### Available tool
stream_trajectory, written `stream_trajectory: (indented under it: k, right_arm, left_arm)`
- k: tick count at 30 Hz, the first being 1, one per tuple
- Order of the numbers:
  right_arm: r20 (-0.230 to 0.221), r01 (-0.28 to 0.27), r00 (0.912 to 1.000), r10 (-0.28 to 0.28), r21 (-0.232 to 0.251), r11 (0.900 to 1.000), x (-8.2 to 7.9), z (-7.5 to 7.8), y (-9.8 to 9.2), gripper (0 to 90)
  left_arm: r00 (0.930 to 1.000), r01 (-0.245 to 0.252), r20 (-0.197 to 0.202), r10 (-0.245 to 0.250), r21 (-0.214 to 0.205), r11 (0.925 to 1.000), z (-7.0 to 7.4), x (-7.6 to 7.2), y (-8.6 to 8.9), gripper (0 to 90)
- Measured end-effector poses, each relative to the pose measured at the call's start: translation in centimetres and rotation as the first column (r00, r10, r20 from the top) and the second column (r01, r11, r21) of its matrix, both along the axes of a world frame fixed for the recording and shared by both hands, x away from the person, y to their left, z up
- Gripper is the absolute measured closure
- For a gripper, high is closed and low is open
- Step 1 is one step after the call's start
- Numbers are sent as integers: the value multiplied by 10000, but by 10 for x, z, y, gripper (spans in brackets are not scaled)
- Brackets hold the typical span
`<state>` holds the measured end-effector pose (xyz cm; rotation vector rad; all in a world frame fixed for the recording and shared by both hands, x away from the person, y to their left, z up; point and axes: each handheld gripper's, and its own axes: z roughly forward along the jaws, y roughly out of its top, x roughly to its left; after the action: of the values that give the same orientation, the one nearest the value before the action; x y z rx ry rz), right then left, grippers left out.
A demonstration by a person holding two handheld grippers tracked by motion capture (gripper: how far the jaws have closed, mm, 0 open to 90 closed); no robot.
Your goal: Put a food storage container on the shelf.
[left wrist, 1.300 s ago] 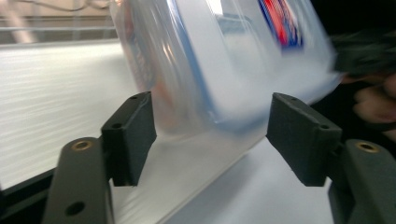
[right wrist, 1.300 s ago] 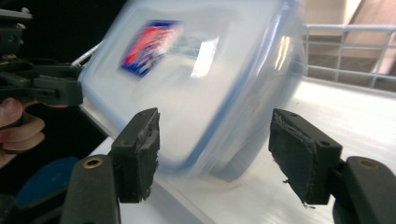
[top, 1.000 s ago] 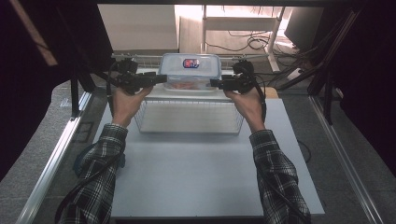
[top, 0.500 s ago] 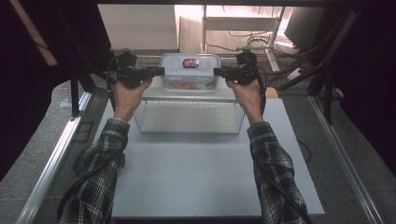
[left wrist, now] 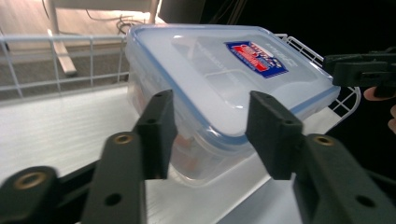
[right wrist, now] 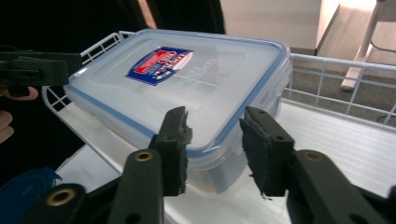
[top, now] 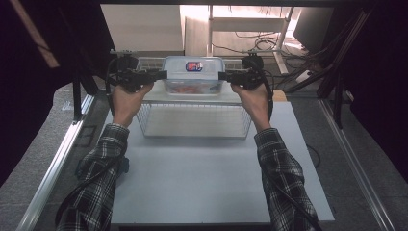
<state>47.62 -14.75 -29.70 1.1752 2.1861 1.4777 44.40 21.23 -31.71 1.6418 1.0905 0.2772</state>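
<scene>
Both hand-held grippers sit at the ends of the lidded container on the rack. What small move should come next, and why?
Probably close both at once. The left hand-held gripper and right hand-held gripper each stand open, straddling an end of the container on the wire rack, so neither grips it yet.

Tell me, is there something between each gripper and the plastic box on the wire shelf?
Nothing visible. The left gripper and right gripper stand open at opposite ends of the lidded box, on the wire shelf.
</scene>
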Motion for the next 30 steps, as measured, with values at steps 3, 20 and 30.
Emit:
stream_trajectory:
  k: [3,20,30]
  right_arm:
    - [231,-150,9996,151,-52,9999,-9,0,-3,507]
    - [708,-1323,9882,1359,-534,9898,-76,-40,-18,131]
    - [926,-1915,9750,2020,-1109,9752,-120,-65,-18,53]
  left_arm:
    - [9997,161,201,-166,202,9997,0,-12,0,414]
    - [9933,1016,450,-1066,1026,9895,-55,-93,-19,125]
    - [9878,1393,525,-1467,1251,9823,-82,-140,-30,92]
